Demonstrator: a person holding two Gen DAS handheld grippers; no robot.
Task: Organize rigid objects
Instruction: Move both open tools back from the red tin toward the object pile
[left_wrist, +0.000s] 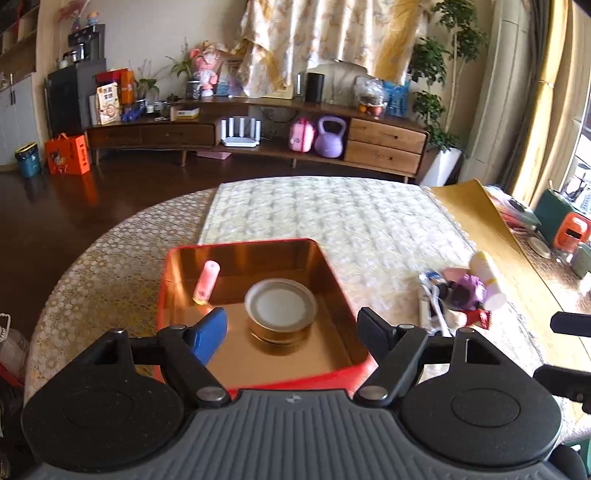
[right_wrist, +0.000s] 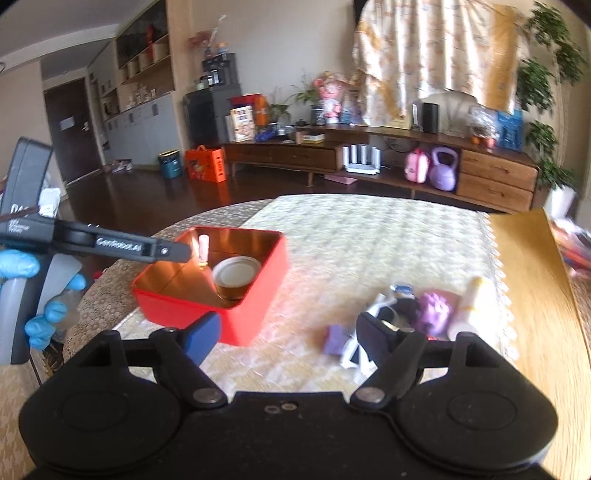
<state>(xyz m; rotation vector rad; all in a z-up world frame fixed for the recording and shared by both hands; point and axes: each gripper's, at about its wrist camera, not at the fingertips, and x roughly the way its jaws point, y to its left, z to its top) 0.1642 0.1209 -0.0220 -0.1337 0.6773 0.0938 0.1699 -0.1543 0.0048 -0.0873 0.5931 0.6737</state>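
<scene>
- While hovering above the near edge of the red tin box (left_wrist: 258, 376), left hand-held gripper (left_wrist: 291, 332) spread wide and holding nothing, probably just clear of a drop into the box.
- Already inside the box: a round lidded jar (left_wrist: 280, 308) standing upright on the gold floor, and a small pink cylinder (left_wrist: 207, 282) leaning against the far-left wall, likely propped there because it would roll if laid flat.
- Right hand-held gripper (right_wrist: 288, 339) likewise spread and empty, held low over the quilted surface (right_wrist: 369, 236) between the box and the loose pile, seemingly lined up for the next pick.
- Still to be sorted, well apart from the box on its right: a cluttered heap with a purple toy (right_wrist: 436, 308), a cream tube bottle (right_wrist: 467, 306) lying on its side, a small lilac piece (right_wrist: 336, 339) and some white and dark bits too blurred to name.
- Heap items touching and overlapping, so a clean pinch on one piece probably needs an approach from the outer edge.
- Blue-gloved hand (right_wrist: 40, 317) gripping the left tool's handle at the left edge of the right wrist view.
</scene>
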